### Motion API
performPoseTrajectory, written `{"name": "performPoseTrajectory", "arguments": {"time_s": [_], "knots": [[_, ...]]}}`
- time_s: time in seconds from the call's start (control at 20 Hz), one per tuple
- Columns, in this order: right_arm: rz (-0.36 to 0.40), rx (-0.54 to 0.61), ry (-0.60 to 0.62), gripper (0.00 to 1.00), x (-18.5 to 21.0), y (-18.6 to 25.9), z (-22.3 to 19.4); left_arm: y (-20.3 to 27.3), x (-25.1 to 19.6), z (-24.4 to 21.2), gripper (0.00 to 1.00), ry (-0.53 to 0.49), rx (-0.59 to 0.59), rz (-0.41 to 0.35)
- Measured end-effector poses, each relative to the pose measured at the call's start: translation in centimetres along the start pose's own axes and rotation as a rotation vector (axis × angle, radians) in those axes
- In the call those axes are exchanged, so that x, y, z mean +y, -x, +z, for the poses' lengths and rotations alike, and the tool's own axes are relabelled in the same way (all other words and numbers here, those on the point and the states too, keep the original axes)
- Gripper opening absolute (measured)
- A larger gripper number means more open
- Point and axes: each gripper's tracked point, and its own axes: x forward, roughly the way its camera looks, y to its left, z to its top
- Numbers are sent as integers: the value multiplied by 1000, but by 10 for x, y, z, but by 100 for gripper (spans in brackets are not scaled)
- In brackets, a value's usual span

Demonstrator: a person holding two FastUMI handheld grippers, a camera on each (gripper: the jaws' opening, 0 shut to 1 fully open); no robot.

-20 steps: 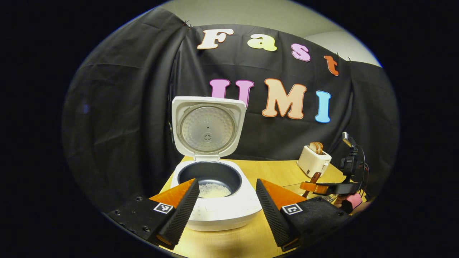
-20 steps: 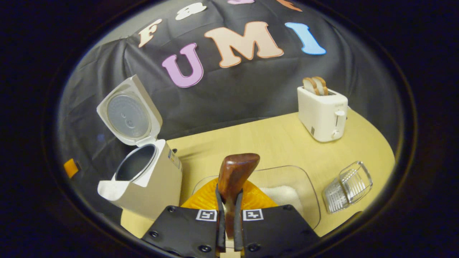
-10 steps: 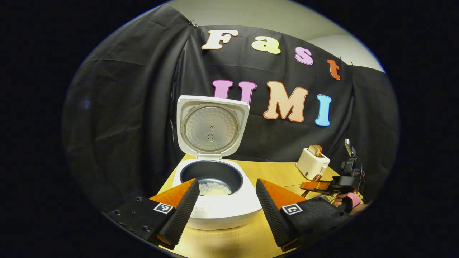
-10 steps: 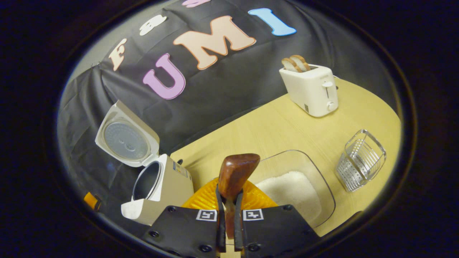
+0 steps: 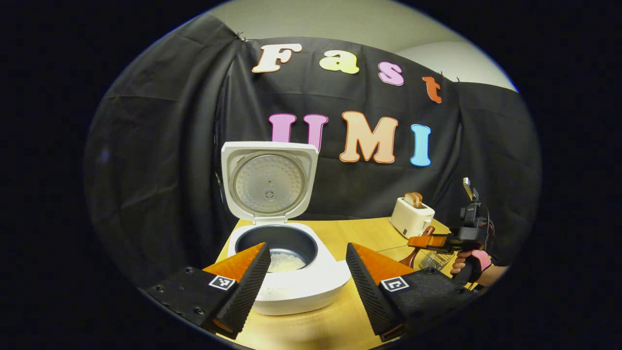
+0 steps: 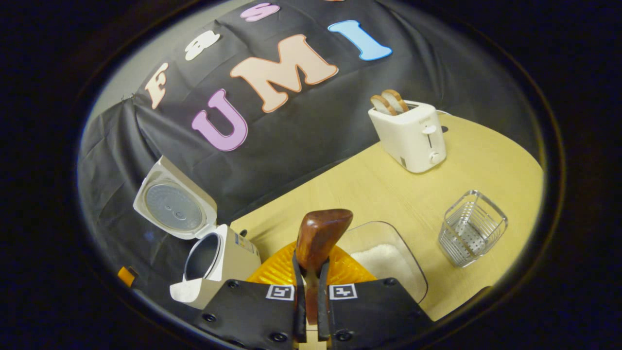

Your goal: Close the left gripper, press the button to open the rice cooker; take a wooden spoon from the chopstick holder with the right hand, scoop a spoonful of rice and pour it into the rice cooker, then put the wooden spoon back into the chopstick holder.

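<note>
Right gripper (image 6: 309, 279) clamped on the spoon (image 6: 318, 240), both fingers pinching the handle, wide wooden end sticking forward and up past the tips; can't tell from this view if any rice is left in it. Just under and beyond the tips sits the clear tub (image 6: 388, 262) with white rice (image 6: 384, 257) inside, on the table (image 6: 388, 194). Holder (image 6: 471, 228), a wire basket, stands to the right of the tub, apart from it, nothing in it. Toaster (image 6: 408, 136) farther back near the cloth wall. Cooker (image 6: 214, 262) off to the left, lid up. Left gripper (image 5: 306, 272) spread wide, holding nothing, hovering low in front of the cooker (image 5: 286, 272); lid (image 5: 268, 181) stands upright, some rice (image 5: 284, 262) already in the pot. In the left gripper view the right gripper (image 5: 440, 241) shows far right, held by a hand (image 5: 469, 265), spoon angled down over the tub area. Judgement: button step done, rice seems poured, so what remains is most likely returning the spoon. Risks: holder is light open wire, so a spoon tip catching the rim could tip or shove it; spoon is gripped well down the handle with a long end free, so it may pivot in the grip on contact; letting go too early and it lands on the table or in the tub. Stray grains could drop on the table on the way over.
</note>
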Motion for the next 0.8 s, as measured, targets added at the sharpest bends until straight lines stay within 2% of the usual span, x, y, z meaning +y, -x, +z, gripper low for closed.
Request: {"name": "performPoseTrajectory", "arguments": {"time_s": [0.3,0.55,0.8], "knots": [[1,-60,16,12,6,22,32,-4,-13,8,92,35,-11,-48],[16,-113,26,11,24,35,61,0,-2,14,93,22,-24,-33],[58,-150,8,12,59,40,88,8,18,10,92,39,-25,4]]}}
